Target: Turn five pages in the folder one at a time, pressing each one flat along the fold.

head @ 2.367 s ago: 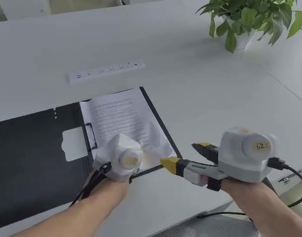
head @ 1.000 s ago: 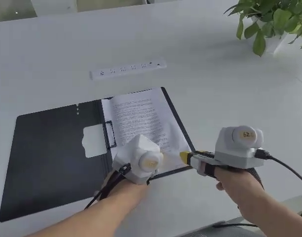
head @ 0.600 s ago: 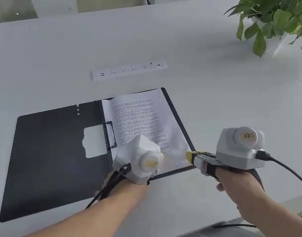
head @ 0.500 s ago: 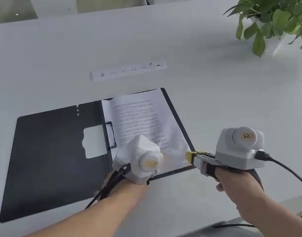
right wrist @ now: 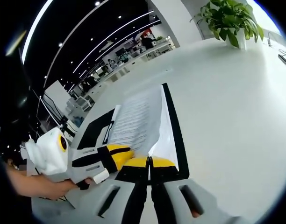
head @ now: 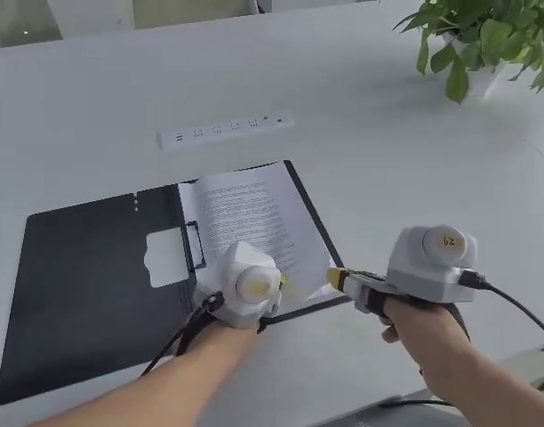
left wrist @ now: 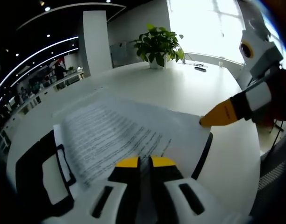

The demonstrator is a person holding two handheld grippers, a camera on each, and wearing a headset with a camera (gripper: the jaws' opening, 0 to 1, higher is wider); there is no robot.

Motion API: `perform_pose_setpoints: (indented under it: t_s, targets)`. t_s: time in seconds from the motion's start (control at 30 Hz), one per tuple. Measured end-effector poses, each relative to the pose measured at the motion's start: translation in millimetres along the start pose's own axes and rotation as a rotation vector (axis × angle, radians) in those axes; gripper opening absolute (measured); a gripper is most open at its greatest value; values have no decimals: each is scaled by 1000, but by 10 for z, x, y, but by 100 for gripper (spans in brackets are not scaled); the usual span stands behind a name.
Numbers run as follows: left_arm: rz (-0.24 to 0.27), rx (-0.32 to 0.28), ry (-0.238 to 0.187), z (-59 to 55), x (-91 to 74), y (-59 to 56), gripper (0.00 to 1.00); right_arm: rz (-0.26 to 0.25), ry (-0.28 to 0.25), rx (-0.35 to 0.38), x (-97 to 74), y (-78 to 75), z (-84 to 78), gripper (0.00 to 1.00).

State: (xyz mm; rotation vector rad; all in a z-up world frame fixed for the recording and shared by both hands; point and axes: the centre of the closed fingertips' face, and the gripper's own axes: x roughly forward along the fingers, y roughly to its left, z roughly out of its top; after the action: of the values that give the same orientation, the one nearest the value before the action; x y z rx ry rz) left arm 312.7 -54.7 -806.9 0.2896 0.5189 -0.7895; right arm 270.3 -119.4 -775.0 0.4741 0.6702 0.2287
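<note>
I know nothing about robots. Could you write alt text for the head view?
A black folder lies open on a white table, a printed page on its right half. The left gripper sits at the page's near edge; the right gripper pinches its near right corner. A power strip and plant sit beyond.

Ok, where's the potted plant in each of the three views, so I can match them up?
Head view: potted plant in the top right corner, beyond the folder.
Left gripper view: top centre, in the distance.
Right gripper view: top right.
Shared landmark: the printed page in the open folder.
</note>
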Motion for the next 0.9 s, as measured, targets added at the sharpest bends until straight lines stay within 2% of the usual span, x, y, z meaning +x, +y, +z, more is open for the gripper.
perform_pose_setpoints:
  t_s: [0.07,0.2,0.33,0.53,0.7,0.9]
  targets:
    - [-7,29,5,-12,-30,-11,7,14,-13,7,-19,58,31,0]
    - [-6,25,17,-39,-110,28,11,44,-31,4,-43,196,77,0]
    - [0,29,21,-59,-234,103,9,67,-44,-6,-54,317,112,0]
    - [18,-7,-9,-32,-464,225,10,102,-69,-7,-82,493,159,0]
    - [34,-30,-39,9,-644,313,11,140,-89,-9,-118,689,194,0]
    - [68,-57,-78,67,-896,474,11,195,-108,-18,-146,976,249,0]
